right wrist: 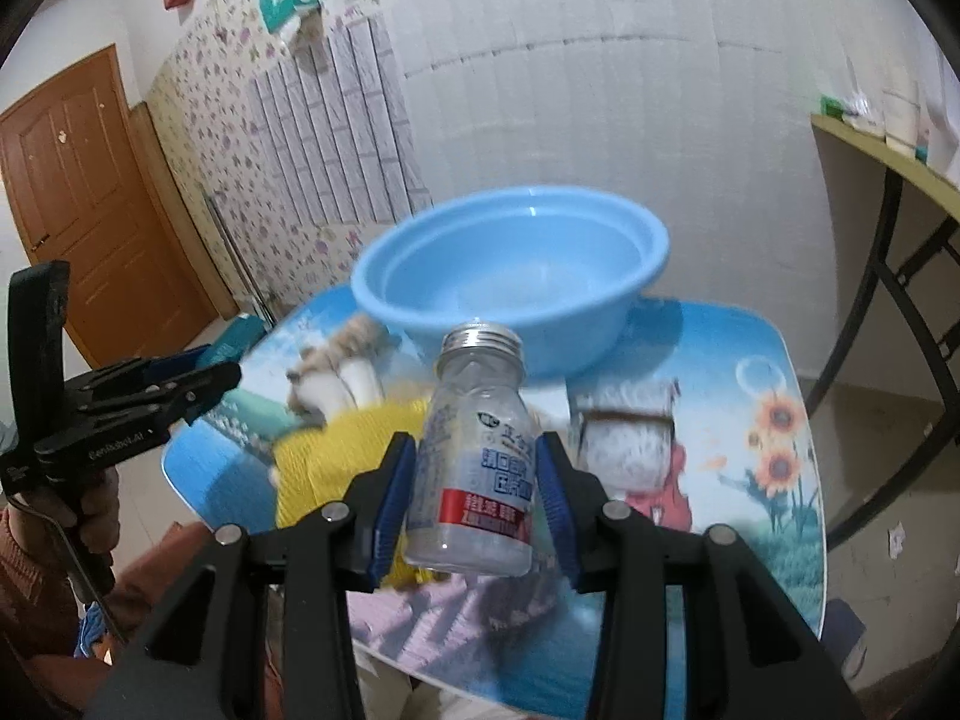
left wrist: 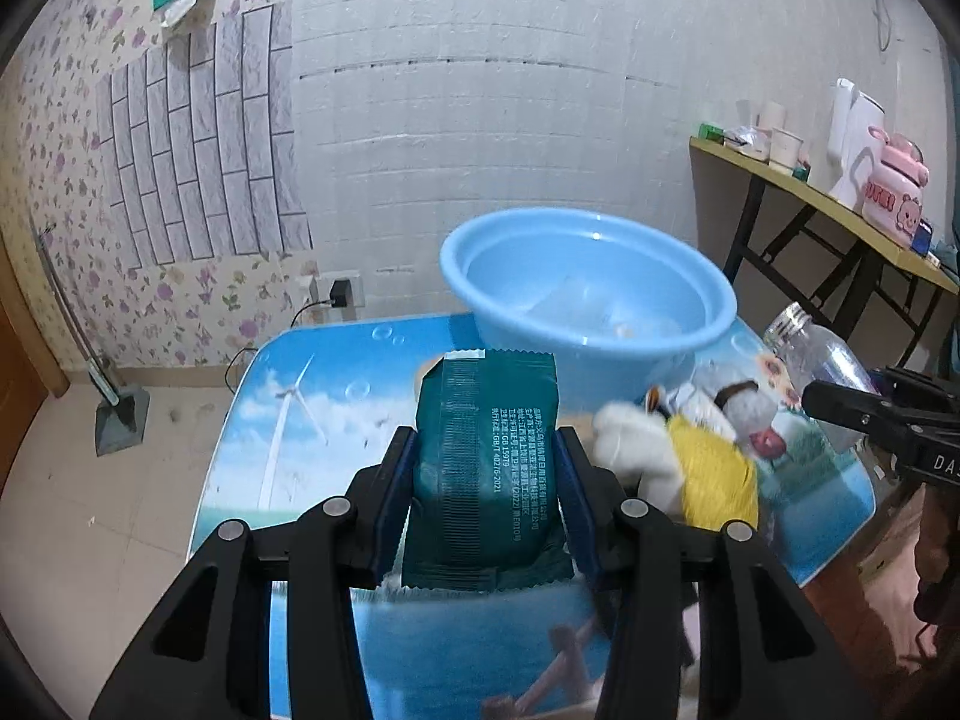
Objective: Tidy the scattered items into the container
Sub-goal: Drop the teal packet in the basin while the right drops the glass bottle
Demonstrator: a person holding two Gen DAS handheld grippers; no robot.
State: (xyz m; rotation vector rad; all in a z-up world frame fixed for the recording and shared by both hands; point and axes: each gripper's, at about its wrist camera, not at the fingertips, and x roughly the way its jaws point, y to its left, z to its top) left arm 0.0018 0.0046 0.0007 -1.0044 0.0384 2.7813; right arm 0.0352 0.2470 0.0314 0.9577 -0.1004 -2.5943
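Both grippers are loaded right now. In the left wrist view the left gripper (left wrist: 486, 480) sits bottom centre, its blue pads clamped on either side of a dark green packet (left wrist: 487, 474) that stands on end with the printed back facing the camera. Just above it, centre right of the frame, is the light blue basin (left wrist: 708, 312) on the picture-printed table (left wrist: 288, 408). I can't tell for sure what's in the basin, just something pale at the bottom. To the right of the packet a white and yellow plush toy (left wrist: 678, 456) lies on the table. In the right wrist view the right gripper (right wrist: 474, 480) is squeezed onto a clear plastic bottle (right wrist: 474, 468) with a silver threaded neck, tilted a bit, lower centre of the frame, below the basin.
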